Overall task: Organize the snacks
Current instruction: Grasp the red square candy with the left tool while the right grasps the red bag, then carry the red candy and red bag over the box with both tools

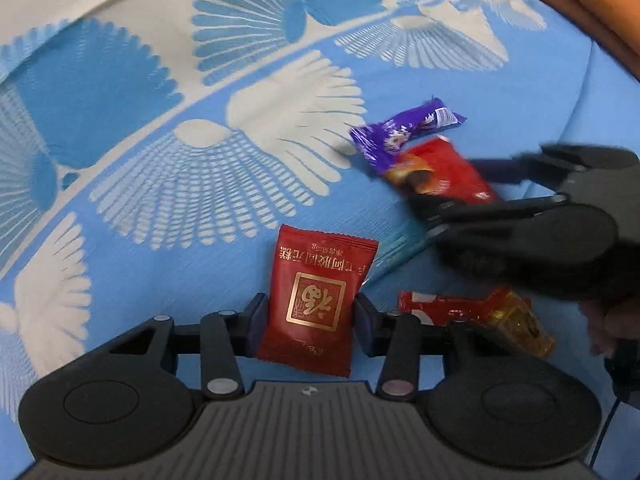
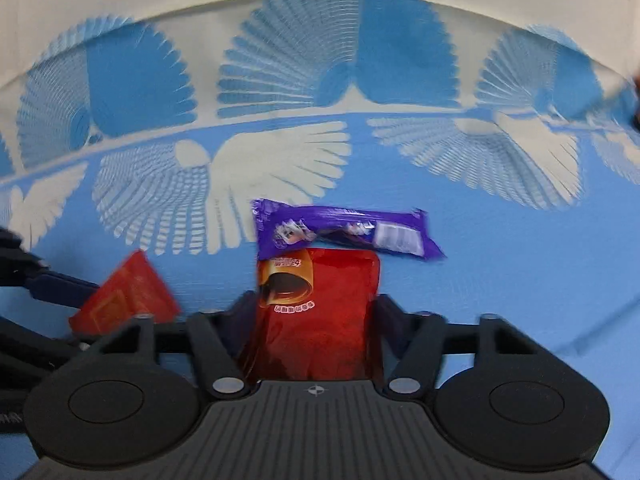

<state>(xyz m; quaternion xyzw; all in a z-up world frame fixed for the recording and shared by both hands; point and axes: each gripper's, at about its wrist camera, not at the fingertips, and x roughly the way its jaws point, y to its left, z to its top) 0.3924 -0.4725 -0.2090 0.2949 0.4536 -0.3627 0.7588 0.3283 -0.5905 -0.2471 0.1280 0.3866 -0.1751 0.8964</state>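
A dark red packet (image 1: 316, 300) with a gold square emblem lies on the blue cloth, and my left gripper (image 1: 310, 314) is shut on it, a pad against each side. My right gripper (image 2: 314, 312) is shut on a brighter red snack packet (image 2: 328, 312) printed with a chocolate roll. The left wrist view shows that same packet (image 1: 444, 168) between the right gripper's fingers (image 1: 500, 168). A purple wrapper (image 2: 344, 232) lies just beyond it, touching its far end. At the left edge of the right wrist view, the left gripper's fingers (image 2: 52, 284) reach the dark red packet (image 2: 124, 296).
A red and yellow wrapped candy (image 1: 480, 314) lies to the right of the left gripper, with a clear bluish wrapper (image 1: 400, 248) near it. The blue cloth (image 1: 200, 240) has white fan patterns. An orange cushion (image 1: 580, 12) sits at the far right. A hand (image 1: 608, 320) holds the right gripper.
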